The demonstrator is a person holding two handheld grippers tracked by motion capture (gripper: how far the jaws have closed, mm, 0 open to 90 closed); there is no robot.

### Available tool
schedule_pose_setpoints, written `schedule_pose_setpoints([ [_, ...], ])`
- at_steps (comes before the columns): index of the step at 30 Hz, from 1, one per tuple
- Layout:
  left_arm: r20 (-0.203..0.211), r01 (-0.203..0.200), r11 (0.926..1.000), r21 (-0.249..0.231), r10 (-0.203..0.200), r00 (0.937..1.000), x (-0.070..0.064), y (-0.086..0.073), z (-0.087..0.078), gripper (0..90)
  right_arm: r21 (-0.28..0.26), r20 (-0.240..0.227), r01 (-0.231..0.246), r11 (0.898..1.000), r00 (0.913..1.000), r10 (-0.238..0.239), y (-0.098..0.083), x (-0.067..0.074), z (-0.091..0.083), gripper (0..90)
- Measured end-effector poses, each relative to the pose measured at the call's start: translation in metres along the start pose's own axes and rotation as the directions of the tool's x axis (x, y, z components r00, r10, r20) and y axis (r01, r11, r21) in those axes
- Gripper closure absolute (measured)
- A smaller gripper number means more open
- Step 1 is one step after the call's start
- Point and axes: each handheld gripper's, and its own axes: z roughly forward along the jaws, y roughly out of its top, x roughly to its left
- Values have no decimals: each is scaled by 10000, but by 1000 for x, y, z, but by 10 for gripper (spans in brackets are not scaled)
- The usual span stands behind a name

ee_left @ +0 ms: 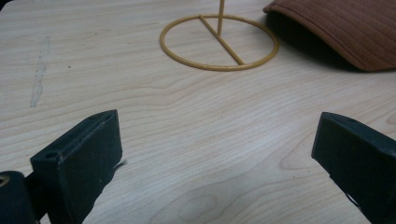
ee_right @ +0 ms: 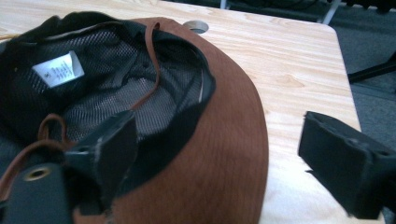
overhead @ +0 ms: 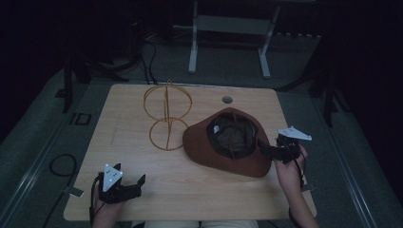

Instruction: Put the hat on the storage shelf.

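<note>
- A brown felt hat with a wide brim [overhead: 228,156] lies upside down on the right half of the pale wooden table [overhead: 128,142], with its dark mesh lining facing up.
- A thin gold wire hat stand with a round base [overhead: 167,118] is seen upright just to the left of the hat, close to the brim but apart from it, as far as can be told.
- The right gripper [overhead: 271,151] is held at the hat's right edge with its jaws spread wide. In the right gripper view, one jaw is over the lining and the other is out past the brim, so the brim [ee_right: 224,154] sits between them.
- Nothing is pinched yet. The step in hand is judged to be taking hold of the brim.
- The jaws should be slid further over the brim before they are closed, so that a good piece of felt is caught.
- The thin brown cord [ee_right: 152,65] inside the hat should be kept out of the grip, or it may be pulled.
- The hat is soft, so it should be lifted slowly and kept level.
- The left gripper [overhead: 128,186] rests low at the table's front left, jaws spread and holding nothing. It could be used to steady the stand.
</note>
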Motion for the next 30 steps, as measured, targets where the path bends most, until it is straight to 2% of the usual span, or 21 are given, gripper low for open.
schedule_pose_setpoints([
  [2, 140, -65, 10000, 72, 64, 9999, -1, 0, 1, 25, 84, -133, 237, 9997, 9996, -236, 6, 1, 6, 104],
  [4, 164, -136, 9998, 112, 134, 9998, -2, 0, 1, 25, 140, -132, 158, 9998, 9998, -157, 10, 2, 11, 104],
  [5, 187, -258, 9995, 175, 255, 9995, -3, 0, 1, 25, 238, -302, 140, 9996, 9995, -133, 12, 2, 16, 104],
  [6, 256, -334, 9992, 224, 328, 9991, -5, 0, 2, 25, 349, -230, 61, 9994, 9997, -53, 15, 2, 21, 105],
  [7, 294, -407, 9987, 297, 398, 9988, -6, 0, 2, 25, 500, -392, 78, 9987, 9992, -58, 19, 3, 29, 105],
  [13, 337, -538, 9982, 275, 528, 9980, -8, 1, 1, 25, 988, -415, 54, 9951, 9991, -12, 28, 3, 61, 135],
  [14, 337, -538, 9982, 275, 528, 9980, -8, 1, 1, 26, 988, -415, 54, 9951, 9991, -12, 28, 3, 61, 135],
  [15, 392, -555, 9982, 211, 546, 9977, -8, 0, 0, 26, 1188, -306, 196, 9927, 9994, -161, 28, 3, 71, 140],
  [20, 410, -589, 9980, 234, 579, 9975, -8, 0, 1, 26, 1693, -139, 317, 9851, 9995, -298, 30, 4, 94, 150],
  [23, 448, -622, 9977, 272, 610, 9971, -8, 0, 1, 26, 1911, -130, 445, 9806, 9990, -428, 31, 5, 101, 169],
  [26, 430, -748, 9968, 297, 735, 9964, -9, 0, 1, 41, 2250, 47, 815, 9710, 9964, -847, 32, 8, 112, 193],
  [30, 470, -707, 9971, 297, 693, 9965, -9, 0, 1, 41, 2661, 10, 807, 9606, 9965, -840, 32, 11, 124, 218],
])
